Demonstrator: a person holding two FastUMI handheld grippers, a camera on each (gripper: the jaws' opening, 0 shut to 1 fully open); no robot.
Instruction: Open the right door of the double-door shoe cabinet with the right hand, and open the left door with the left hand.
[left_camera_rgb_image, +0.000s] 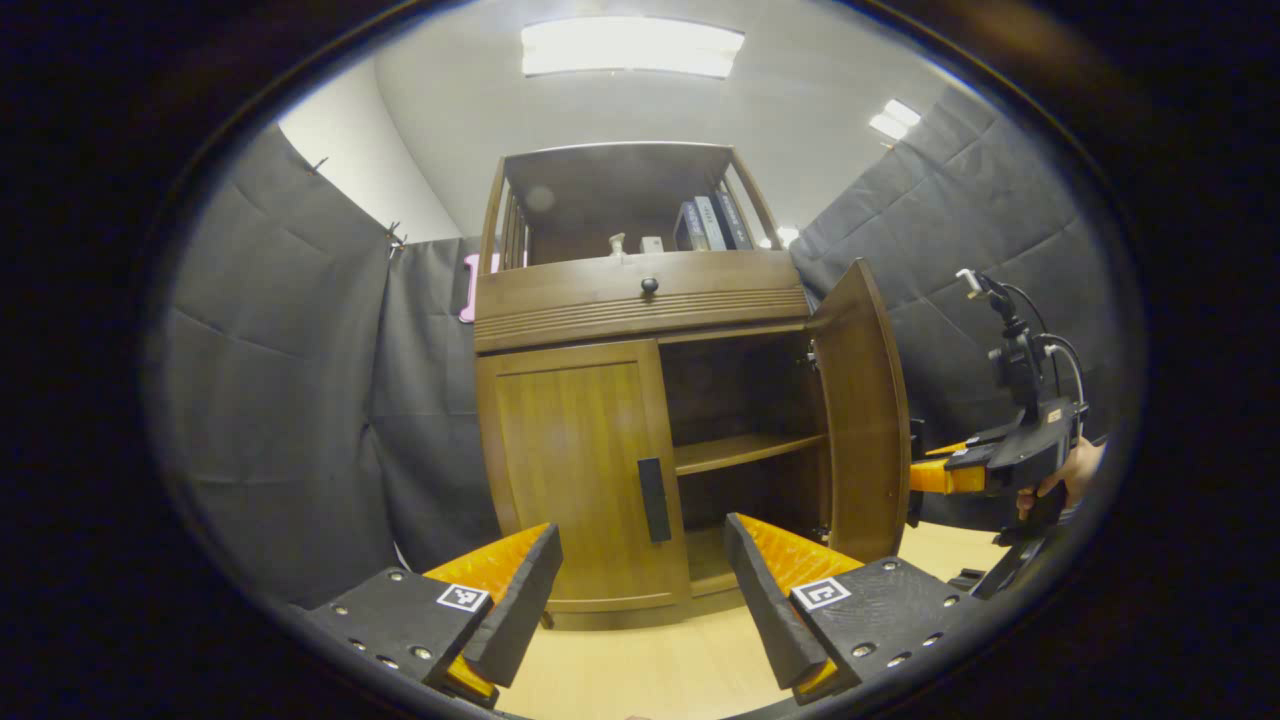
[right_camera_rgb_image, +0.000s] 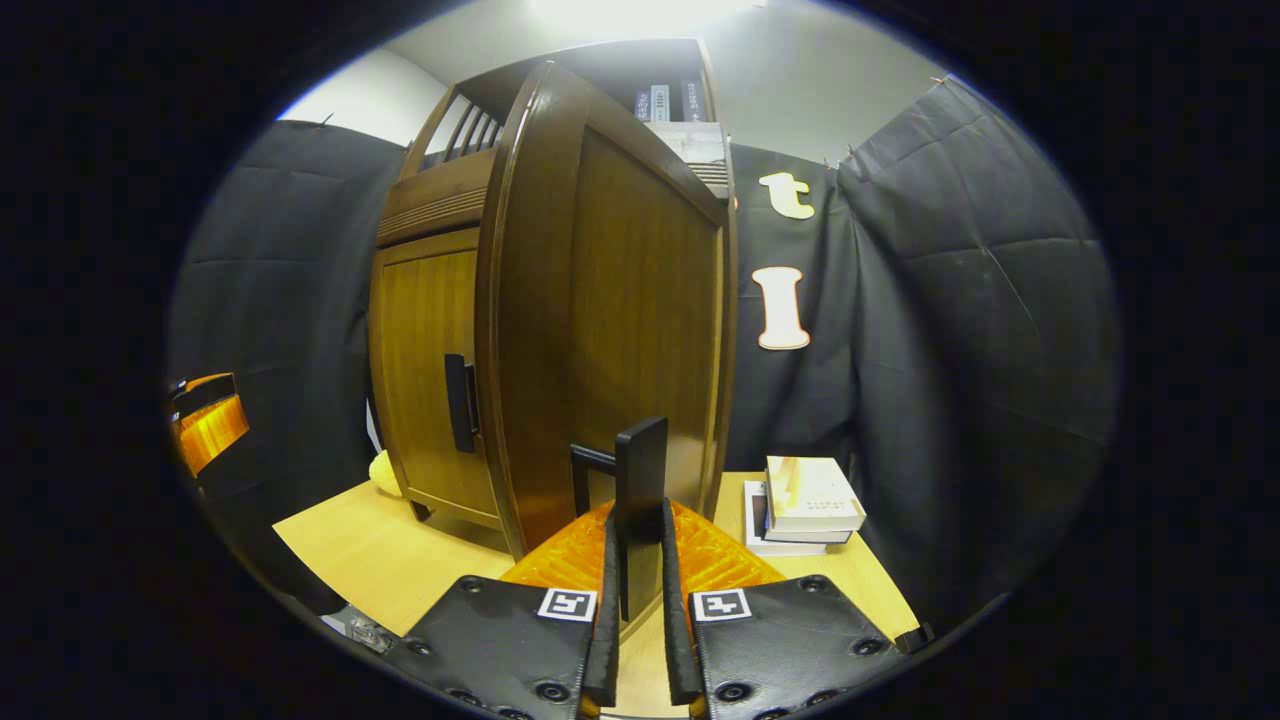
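Open right door (left_camera_rgb_image: 865, 420) flanks clear floor (left_camera_rgb_image: 640, 670) before left door (left_camera_rgb_image: 580, 470).

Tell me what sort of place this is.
Likely a staged recording booth, not a home: black cloth walls surround a wooden shoe cabinet, with office ceiling lights overhead.

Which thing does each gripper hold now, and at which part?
The right gripper is shut on the right door by its handle. The left gripper is open, holding nothing.

Black cloth walls (left_camera_rgb_image: 280, 400), ceiling light (left_camera_rgb_image: 632, 47)
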